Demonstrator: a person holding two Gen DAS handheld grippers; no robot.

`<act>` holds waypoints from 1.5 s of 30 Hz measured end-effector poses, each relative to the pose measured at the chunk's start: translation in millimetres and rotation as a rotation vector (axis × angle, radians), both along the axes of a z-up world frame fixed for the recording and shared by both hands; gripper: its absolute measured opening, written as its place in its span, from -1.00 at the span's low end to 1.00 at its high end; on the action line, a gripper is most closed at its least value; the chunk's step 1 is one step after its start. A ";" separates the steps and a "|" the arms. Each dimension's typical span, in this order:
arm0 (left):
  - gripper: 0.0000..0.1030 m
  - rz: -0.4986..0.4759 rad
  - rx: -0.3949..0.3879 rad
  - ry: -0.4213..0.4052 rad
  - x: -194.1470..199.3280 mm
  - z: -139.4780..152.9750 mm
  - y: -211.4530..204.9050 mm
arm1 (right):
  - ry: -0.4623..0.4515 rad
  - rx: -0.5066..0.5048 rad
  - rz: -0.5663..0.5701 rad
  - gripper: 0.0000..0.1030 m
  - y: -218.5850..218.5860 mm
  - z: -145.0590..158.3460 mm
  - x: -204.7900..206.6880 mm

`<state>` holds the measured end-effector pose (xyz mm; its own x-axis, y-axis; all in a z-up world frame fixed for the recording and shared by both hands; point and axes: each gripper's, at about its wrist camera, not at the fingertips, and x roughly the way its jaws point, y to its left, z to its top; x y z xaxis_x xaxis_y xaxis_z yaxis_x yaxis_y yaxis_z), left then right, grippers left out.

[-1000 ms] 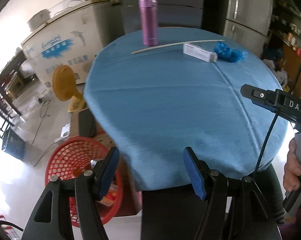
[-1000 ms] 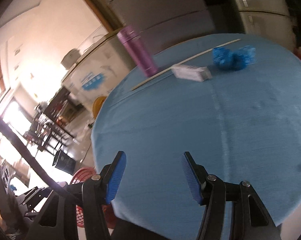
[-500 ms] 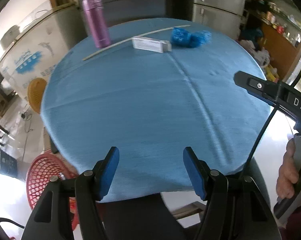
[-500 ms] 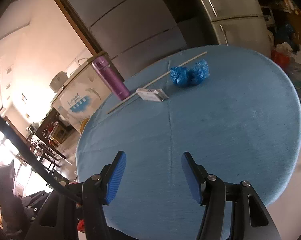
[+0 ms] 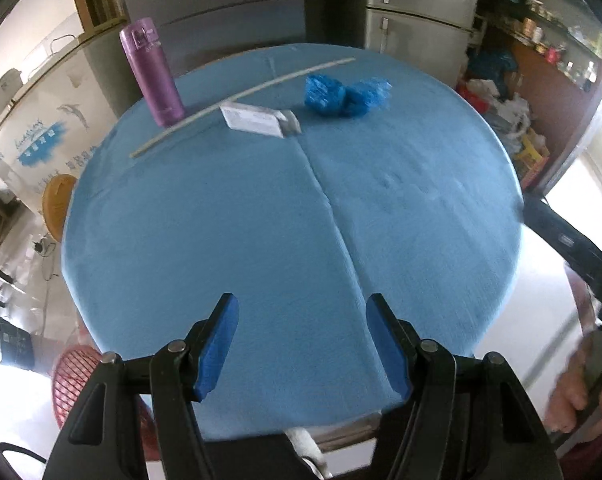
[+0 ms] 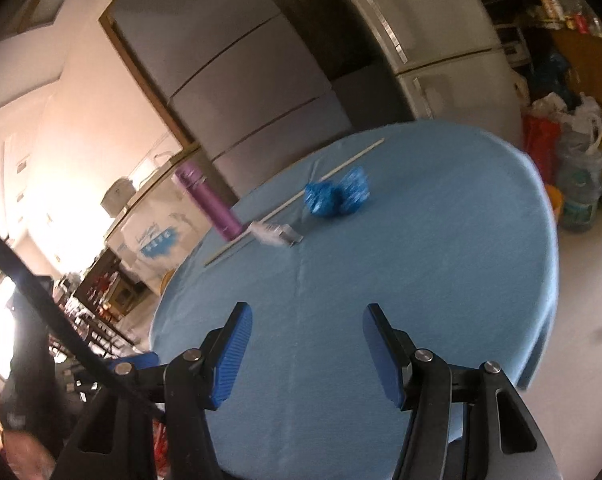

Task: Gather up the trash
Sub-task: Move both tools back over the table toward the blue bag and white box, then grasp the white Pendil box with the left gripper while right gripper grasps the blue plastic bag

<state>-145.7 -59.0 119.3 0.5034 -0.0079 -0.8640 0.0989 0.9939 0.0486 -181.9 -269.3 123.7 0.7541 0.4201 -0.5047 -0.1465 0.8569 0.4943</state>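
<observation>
From the left wrist view, the left hand-held gripper hangs over the near edge of a round table covered in blue cloth. Its blue-padded jaws stand well apart with nothing between them. The trash lies at the far side of the table: a crumpled blue plastic wrapper, a flat white box just left of it, and a long thin white stick running slantwise behind both. A purple flask stands upright at the far left, close to the stick's lower end. A red basket sits on the floor below the table's near left edge, partly hidden by the gripper's frame. At the right edge of the picture a hand grips the dark body of the other tool, blurred.

From the right wrist view, the right hand-held gripper is also over the near part of the table, tilted so the tabletop slopes across the picture. Its jaws are parted and empty, with only blue cloth showing between the pads. The blue plastic wrapper lies far across the table, touching or just in front of the stick. The white box lies nearer and to the left, blurred. The purple flask stands upright beyond the box, at the table's far left edge. Grey refrigerators rise behind the table, and bags are piled on the floor at right.
</observation>
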 end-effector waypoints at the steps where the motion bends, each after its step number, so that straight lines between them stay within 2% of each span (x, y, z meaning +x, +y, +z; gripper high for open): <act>1: 0.30 0.010 0.005 -0.001 7.9 1.5 2.3 | -0.002 0.007 -0.014 0.19 -9.1 1.0 4.5; 7: 0.30 0.069 0.006 -0.010 68.3 11.1 27.3 | 0.053 0.045 -0.054 0.19 -48.5 -3.0 51.8; 11: 0.30 0.120 -0.025 0.018 118.4 7.5 48.4 | 0.112 0.077 -0.044 0.19 -54.9 -14.1 92.7; 14: 0.30 0.164 -0.070 0.045 156.5 2.2 61.1 | 0.160 0.099 -0.015 0.19 -49.7 -23.3 128.4; 22: 0.30 0.259 -0.162 0.104 248.5 -22.8 69.7 | 0.313 0.236 0.053 0.19 -13.5 -46.1 226.5; 24: 0.30 0.273 -0.187 0.120 262.3 -31.1 69.5 | 0.339 0.256 0.049 0.19 -4.4 -50.7 252.0; 27: 0.30 0.296 -0.221 0.138 275.9 -43.6 69.2 | 0.347 0.235 0.033 0.19 4.1 -52.8 274.3; 30: 0.30 0.313 -0.226 0.155 285.4 -54.0 68.7 | 0.343 0.245 0.053 0.19 12.8 -51.6 291.0; 38: 0.30 0.351 -0.301 0.212 293.9 -81.0 76.0 | 0.233 0.113 0.092 0.23 43.5 -36.8 317.4; 41: 0.30 0.346 -0.321 0.231 292.3 -88.4 76.4 | 0.200 0.002 0.085 0.23 55.4 -38.8 329.7; 45: -0.03 0.322 -0.310 0.226 289.8 -90.8 72.0 | 0.186 -0.167 0.077 0.23 73.3 -47.4 344.5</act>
<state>144.1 13.0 28.5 0.3231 -0.1566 -0.9333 -0.2409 0.9401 -0.2412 162.5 -196.0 76.3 0.6110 0.3715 -0.6991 -0.1342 0.9189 0.3710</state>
